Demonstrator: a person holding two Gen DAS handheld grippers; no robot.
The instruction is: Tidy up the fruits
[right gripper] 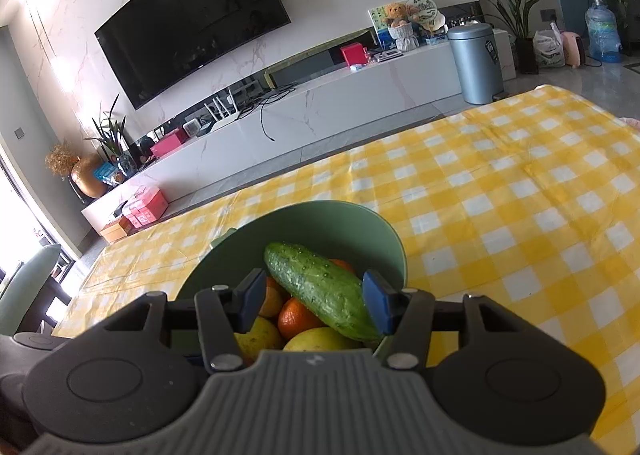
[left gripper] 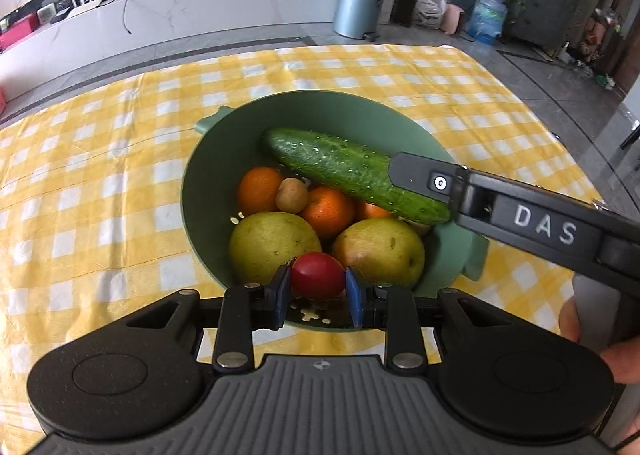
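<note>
A green colander bowl (left gripper: pixel 208 183) sat on a counter covered with a yellow-and-white checked cloth (left gripper: pixel 100 159); inside it lay two yellow-green pears (left gripper: pixel 272 243), several oranges (left gripper: pixel 258 189), a small brown kiwi-like fruit (left gripper: pixel 292 195) and a cucumber (left gripper: pixel 344 171) resting slantwise across the top of the pile. The left hand-held gripper (left gripper: pixel 318 285) hovered over the near rim of the bowl; its blue pads were clamped on a small red tomato (left gripper: pixel 318 275), which hung just above the pears. The right hand-held gripper (right gripper: pixel 316 301) reached in from the right; the cucumber's lower end lay between its blue pads (right gripper: pixel 378 305), the right pad touching it, the left pad standing clear, so the jaws were apart around it rather than squeezing. Part of a person's hand (left gripper: pixel 600 343) showed at the right edge of the left wrist view. Behind the counter stood a white TV cabinet (right gripper: pixel 320 111), a wall-mounted television (right gripper: pixel 192 19) and a grey pedal bin (right gripper: pixel 476 63).
</note>
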